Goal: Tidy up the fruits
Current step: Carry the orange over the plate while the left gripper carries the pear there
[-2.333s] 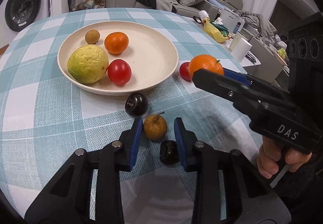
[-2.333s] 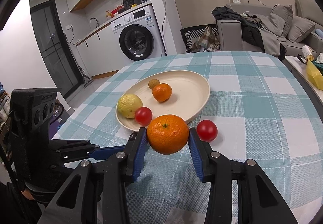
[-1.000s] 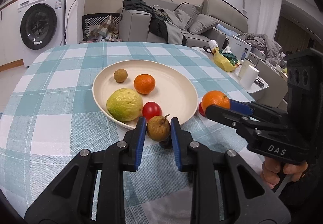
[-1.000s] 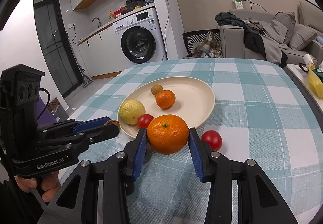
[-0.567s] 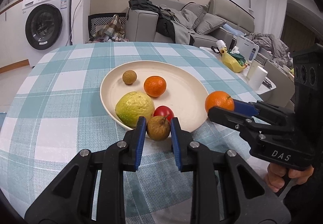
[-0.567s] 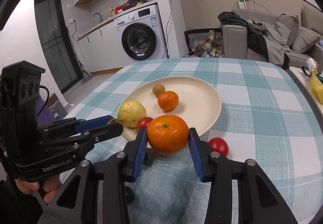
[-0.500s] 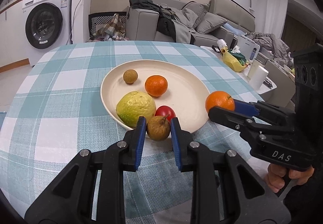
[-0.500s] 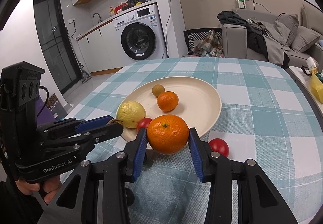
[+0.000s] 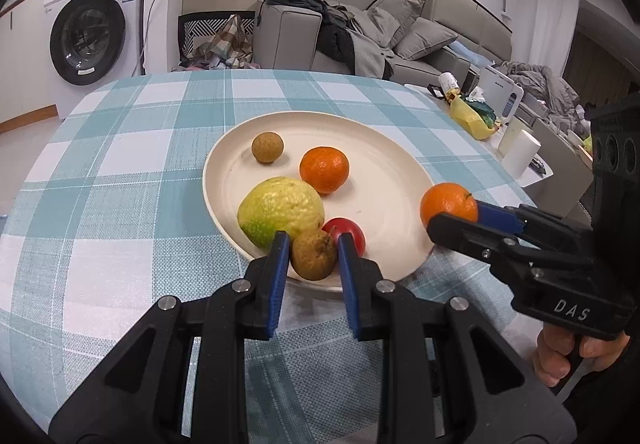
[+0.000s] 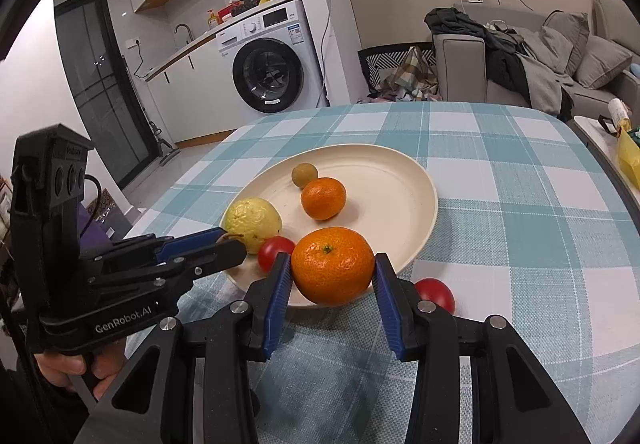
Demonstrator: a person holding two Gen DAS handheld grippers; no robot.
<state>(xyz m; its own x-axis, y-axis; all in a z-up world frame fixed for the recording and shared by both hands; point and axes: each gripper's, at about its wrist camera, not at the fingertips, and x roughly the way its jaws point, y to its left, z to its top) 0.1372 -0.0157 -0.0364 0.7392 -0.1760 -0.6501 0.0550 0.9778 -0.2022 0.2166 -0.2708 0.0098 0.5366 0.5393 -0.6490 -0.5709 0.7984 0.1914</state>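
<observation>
My left gripper (image 9: 313, 249) is shut on a small brown fruit (image 9: 313, 254) and holds it above the near rim of the cream plate (image 9: 392, 180). My right gripper (image 10: 331, 268) is shut on a large orange (image 10: 332, 265), held over the plate's near right rim (image 10: 424, 228); that orange also shows in the left wrist view (image 9: 448, 206). On the plate lie a yellow-green citrus (image 9: 280, 210), a smaller orange (image 9: 324, 169), a small brown fruit (image 9: 267, 147) and a red tomato (image 9: 350, 232).
A second red tomato (image 10: 438, 294) lies on the checked tablecloth (image 10: 520, 244) just outside the plate, right of my right gripper. A side table with a yellow bag (image 9: 472, 116) and a cup (image 9: 520, 154) stands beyond the table's right edge.
Both grippers lifted their fruit off the table and moved forward toward the plate. In the last half second they came slightly closer to the plate's near rim.
</observation>
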